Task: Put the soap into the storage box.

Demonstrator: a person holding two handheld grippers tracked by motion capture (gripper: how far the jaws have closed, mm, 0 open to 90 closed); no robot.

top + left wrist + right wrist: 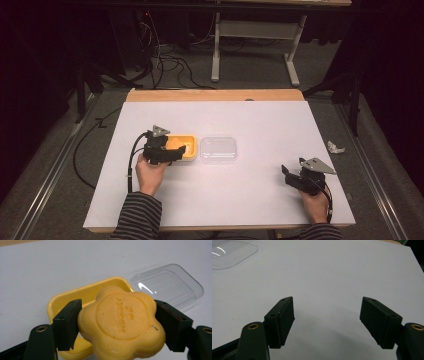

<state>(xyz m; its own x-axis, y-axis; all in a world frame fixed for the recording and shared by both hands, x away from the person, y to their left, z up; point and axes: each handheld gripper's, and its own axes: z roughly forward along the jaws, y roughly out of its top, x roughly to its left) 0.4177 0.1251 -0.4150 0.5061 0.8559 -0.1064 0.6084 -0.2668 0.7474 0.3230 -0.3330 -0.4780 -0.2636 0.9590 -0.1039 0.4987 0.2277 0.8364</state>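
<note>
Yellow flower-shaped soap [121, 322] is pinched between the left tool's [117, 322] jaws, over the yellow dish [65, 298], apparently not seated in it. Soap is slick, so a loosening squeeze could send it sliding onto the white counter [260, 120]. The clear lid [218, 149] lies just beside the dish, unobstructed. The right tool [327, 323] gapes empty, well apart.

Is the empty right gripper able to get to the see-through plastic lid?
Probably yes. The right gripper is open and holds nothing, and bare white table lies between it and the clear plastic lid.
</note>
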